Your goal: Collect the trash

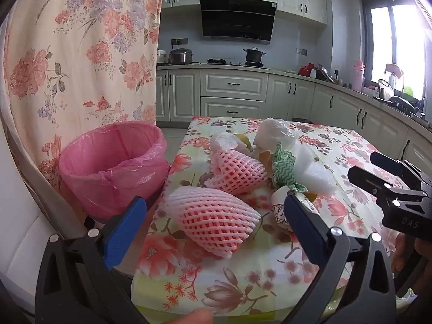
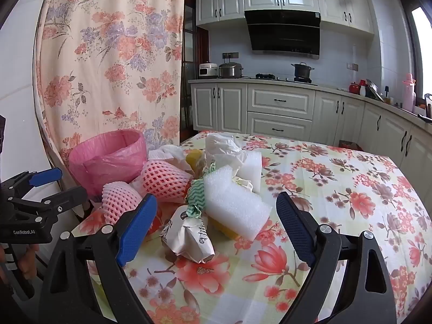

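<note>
- Two pink foam fruit nets are lying at the left edge of the trash pile: the nearer foam net (image 1: 213, 220) is sitting low in the centre of the left wrist view, the second net (image 1: 237, 171) just behind it, touching.
- You are looking at very light, springy mesh that will probably crush and rebound, so take it across its fat middle, not at the tapered tip.
- Beside them a crumpled paper cup (image 2: 189, 239), a green-patterned wrapper (image 2: 196, 197) and a white foam block (image 2: 233, 203) are crowding together; the block looks soft and bulky, the cup easily flattened.
- Your left gripper (image 1: 214, 217) is hovering with jaws spread wide, either side of the nearer net, gripping nothing.
- Your right gripper (image 2: 216, 220) is likewise spread, empty, framing the cup and block.
- Left of the pile, the pink-lined bin (image 1: 113, 164) is standing just off the flowered tablecloth (image 1: 337, 145), mouth open.
</note>
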`<state>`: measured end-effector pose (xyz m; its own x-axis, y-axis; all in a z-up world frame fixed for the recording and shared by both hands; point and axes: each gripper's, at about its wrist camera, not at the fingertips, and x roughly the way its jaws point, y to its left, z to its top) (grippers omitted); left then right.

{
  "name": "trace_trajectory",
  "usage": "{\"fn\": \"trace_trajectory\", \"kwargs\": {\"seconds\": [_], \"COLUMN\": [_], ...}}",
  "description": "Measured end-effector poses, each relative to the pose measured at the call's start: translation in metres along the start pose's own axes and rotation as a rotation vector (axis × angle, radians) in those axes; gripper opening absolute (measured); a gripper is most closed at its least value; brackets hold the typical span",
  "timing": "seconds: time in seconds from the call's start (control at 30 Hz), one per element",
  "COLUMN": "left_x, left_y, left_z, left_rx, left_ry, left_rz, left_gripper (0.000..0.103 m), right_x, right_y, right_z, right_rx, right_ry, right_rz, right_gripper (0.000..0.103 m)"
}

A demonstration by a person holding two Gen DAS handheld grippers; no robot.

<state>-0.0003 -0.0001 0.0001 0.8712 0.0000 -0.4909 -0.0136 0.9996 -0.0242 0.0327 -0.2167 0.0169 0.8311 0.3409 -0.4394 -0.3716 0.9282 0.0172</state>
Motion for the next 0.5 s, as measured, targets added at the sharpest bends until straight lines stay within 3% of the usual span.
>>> {"fn": "trace_trajectory", "kwargs": {"seconds": [0.5], "left_x": [0.0002], "left_y": [-0.0001], "left_z": [-0.0006], "left_rx": [0.001], "left_ry": [0.001], "left_rz": [0.001], "left_gripper": [0.099], "right_x": [0.0008], "right_y": [-0.001], "right_z": [0.0002], "right_rx": [0.004], "right_ry": [0.0], "right_rz": [0.0], "right_gripper": [0.084]}}
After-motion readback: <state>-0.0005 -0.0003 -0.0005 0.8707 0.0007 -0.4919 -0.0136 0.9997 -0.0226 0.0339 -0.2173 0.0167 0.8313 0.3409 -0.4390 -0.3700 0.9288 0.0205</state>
